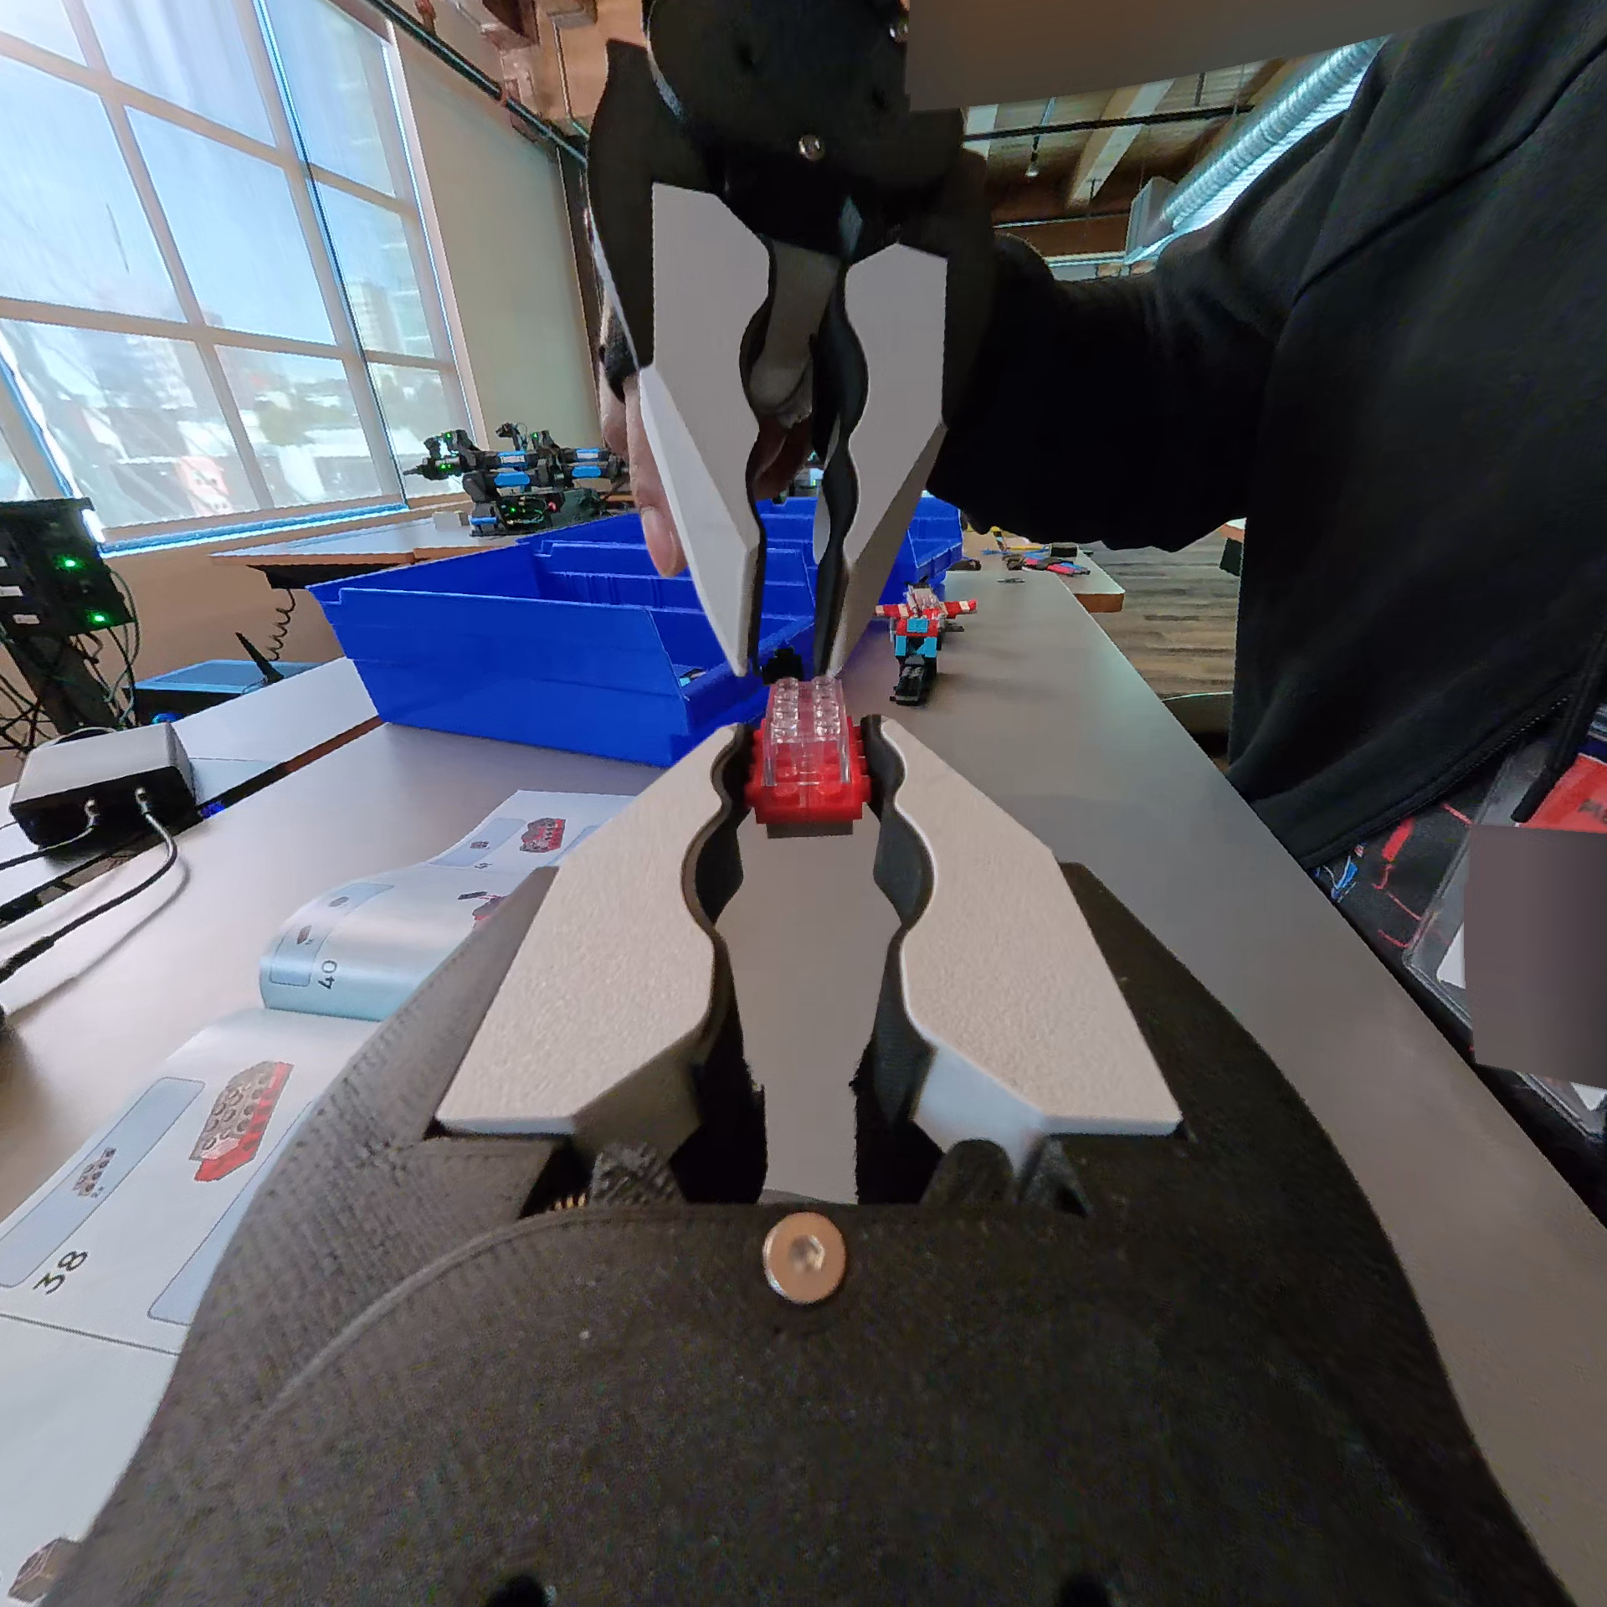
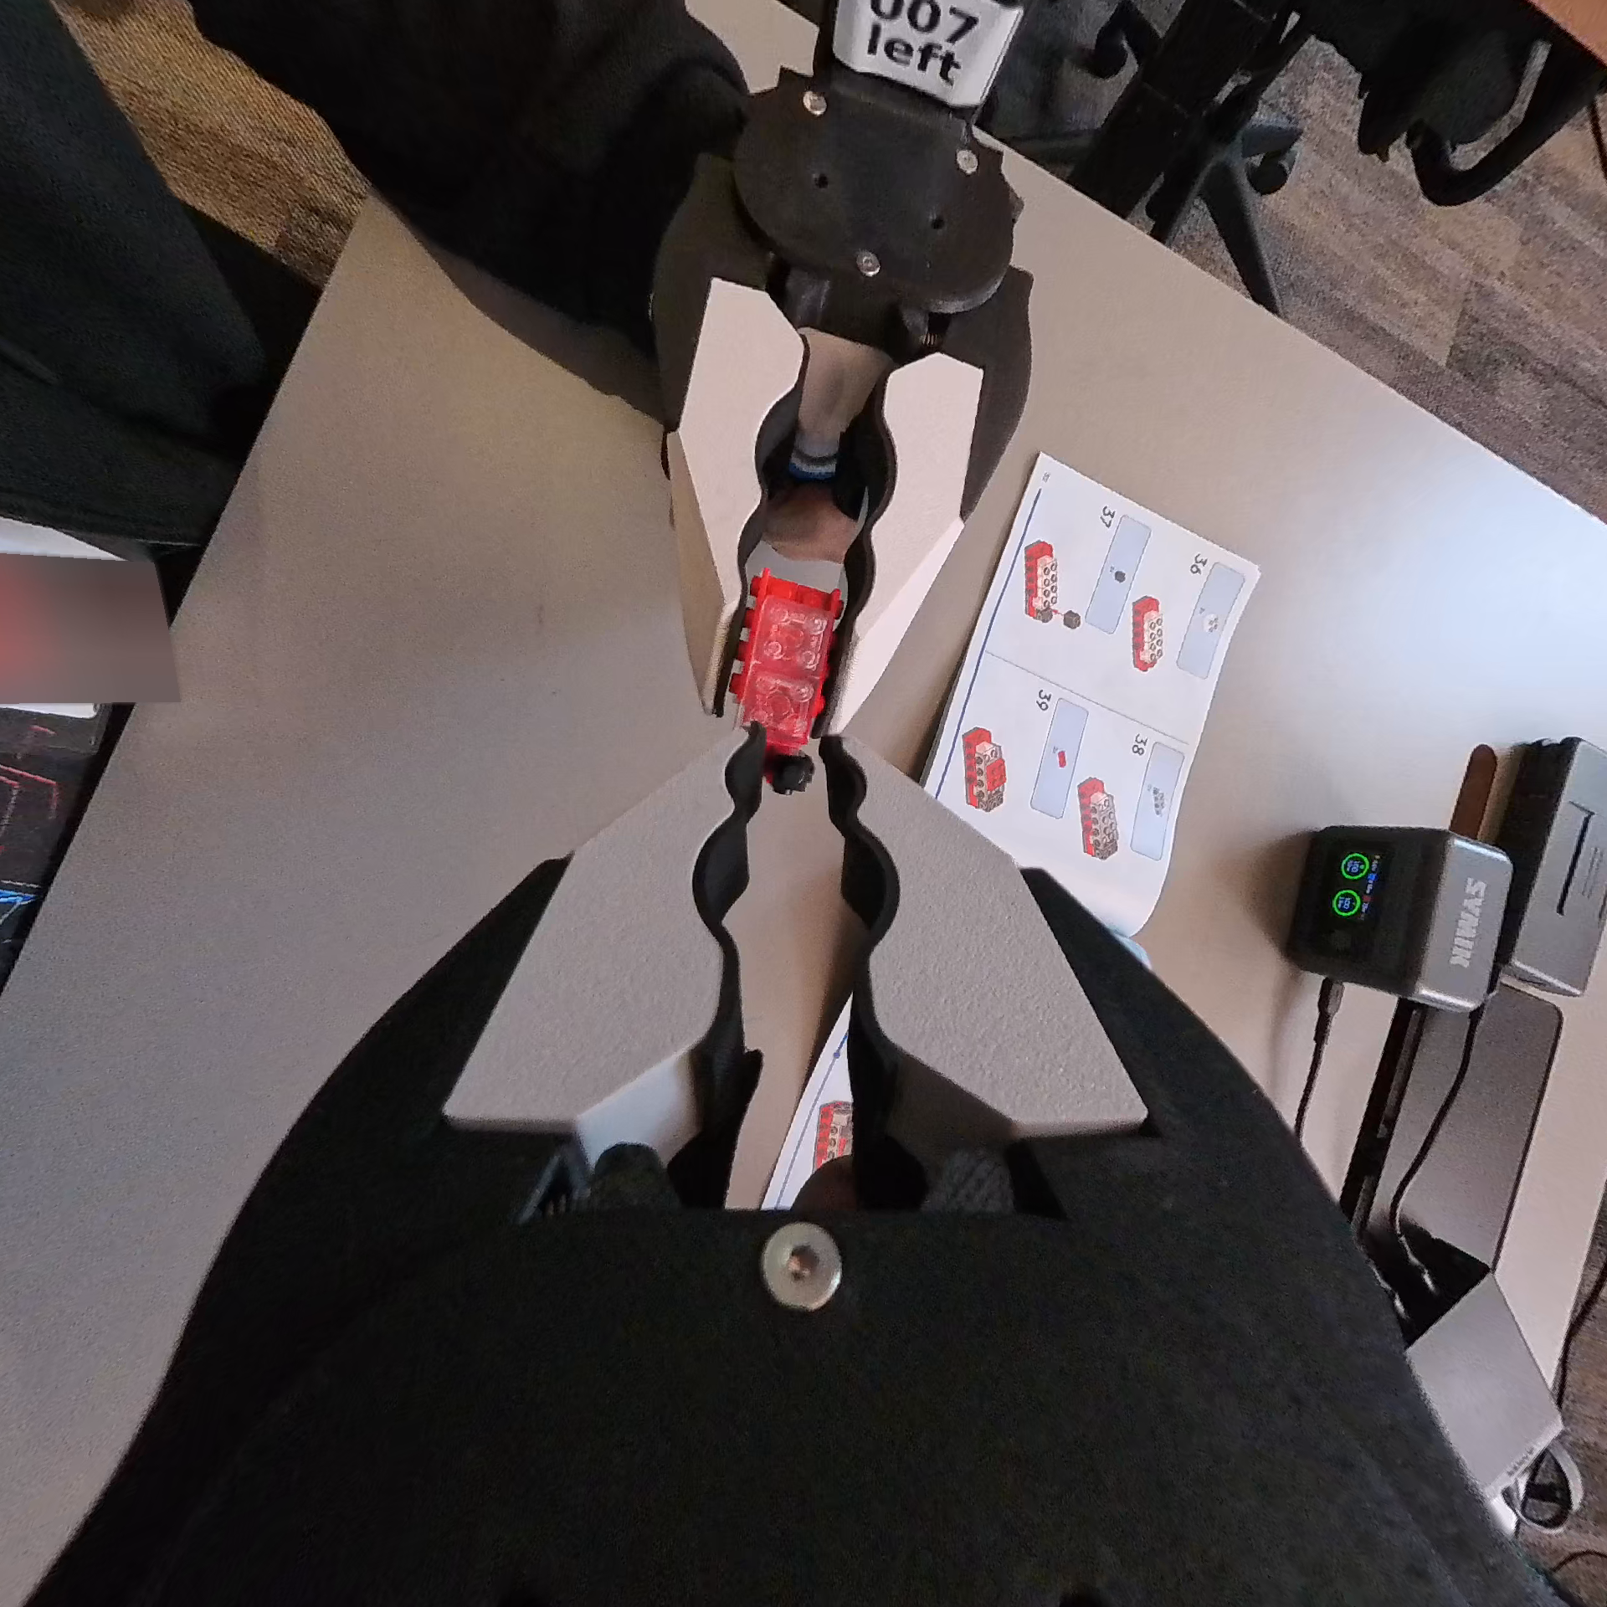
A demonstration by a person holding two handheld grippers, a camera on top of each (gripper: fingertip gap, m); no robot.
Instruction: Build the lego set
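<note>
The left tongs point(image 1: 807, 765) clamp the red-and-clear lego block point(image 1: 807, 765) while the right tongs point(image 2: 790, 763), nearly closed, pinch a small black piece point(image 2: 790, 774) at its far end; any misalignment could pop it loose onto the table point(image 2: 435, 609).

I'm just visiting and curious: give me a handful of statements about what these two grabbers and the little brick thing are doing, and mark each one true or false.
1. The left gripper is clamped on the red and clear brick assembly. True.
2. The right gripper holds a large blue brick. False: a small black piece sits between its tips, right at the end of the assembly.
3. An instruction booklet lies open on the table. True.
4. The blue bins sit on the floor. False: they stand on the table, behind the assembly.
5. A small red and blue brick model stands farther back on the table. True.
</note>
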